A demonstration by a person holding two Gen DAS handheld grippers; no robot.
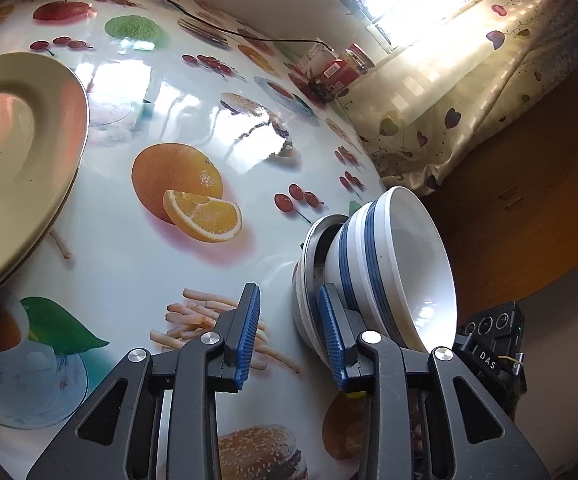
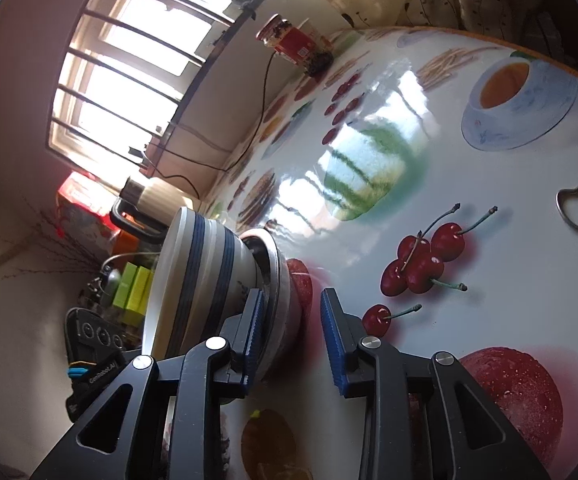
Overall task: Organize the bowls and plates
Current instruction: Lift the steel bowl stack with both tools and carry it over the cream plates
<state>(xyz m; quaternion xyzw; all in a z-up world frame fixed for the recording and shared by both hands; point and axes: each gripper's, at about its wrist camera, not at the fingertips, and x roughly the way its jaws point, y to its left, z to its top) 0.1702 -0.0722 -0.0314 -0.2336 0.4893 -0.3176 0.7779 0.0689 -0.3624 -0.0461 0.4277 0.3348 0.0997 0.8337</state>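
A white bowl with blue stripes (image 1: 373,264) (image 2: 201,276) sits nested in a steel bowl (image 1: 317,240) (image 2: 275,276), which rests in a pale bowl near the table edge. My left gripper (image 1: 291,336) is open. Its right finger overlaps the steel rim, and the stack's lower side reaches into the gap without touching the other pad. From the opposite side, my right gripper (image 2: 293,332) is open too, its left finger against the stack and its right finger apart from it. A stack of beige plates (image 1: 17,152) lies at the far left.
The table (image 1: 141,268) has a glossy food-print cloth. Jars and a red box (image 1: 337,68) stand at its far corner, with a black cable and a kettle (image 2: 145,200) nearby. A metal loop handle (image 2: 577,208) lies at the right. Brown floor (image 1: 529,208) lies beyond the edge.
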